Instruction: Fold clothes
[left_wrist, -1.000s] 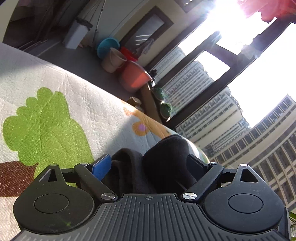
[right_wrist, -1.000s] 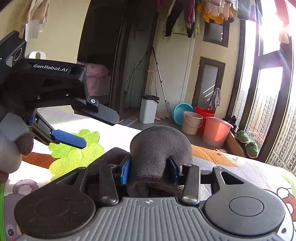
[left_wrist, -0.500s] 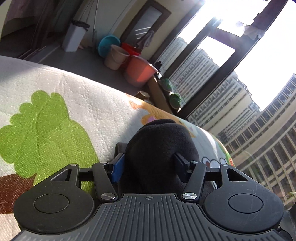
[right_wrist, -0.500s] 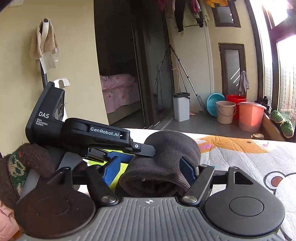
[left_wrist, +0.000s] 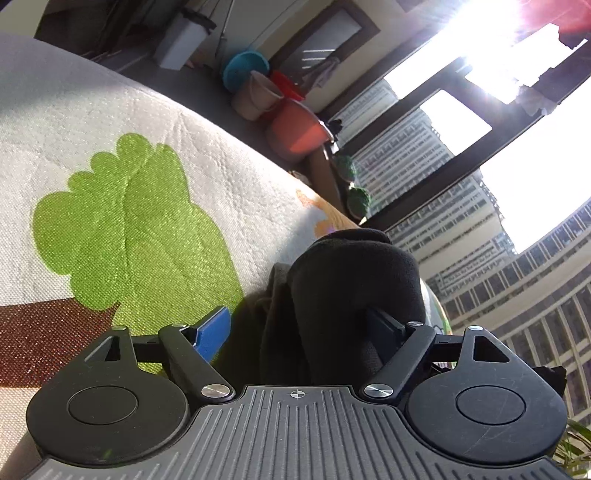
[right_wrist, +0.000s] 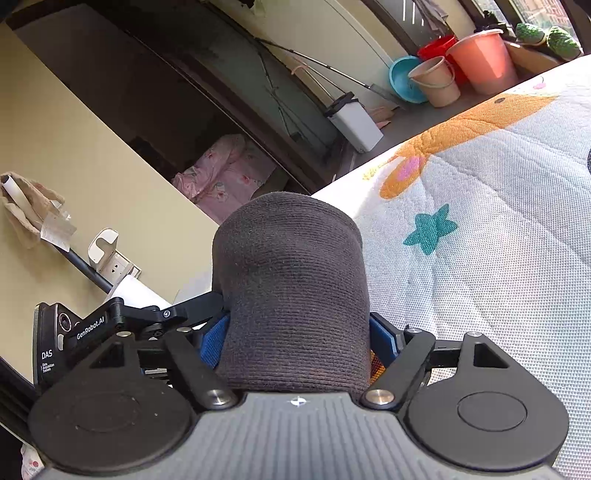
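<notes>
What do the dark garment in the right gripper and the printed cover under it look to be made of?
The dark garment looks like a thick rib knit, matte charcoal, perhaps wool or acrylic: fine horizontal ribs run across its rounded fold. The printed cover looks like quilted woven cotton or a blend: a pebbled weave, stitched puckers, and flat printed shapes such as the teal star.

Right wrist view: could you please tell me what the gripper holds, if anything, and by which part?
The right gripper, jaws closing, holds a dark rolled garment by its near end, pads on both sides.
</notes>
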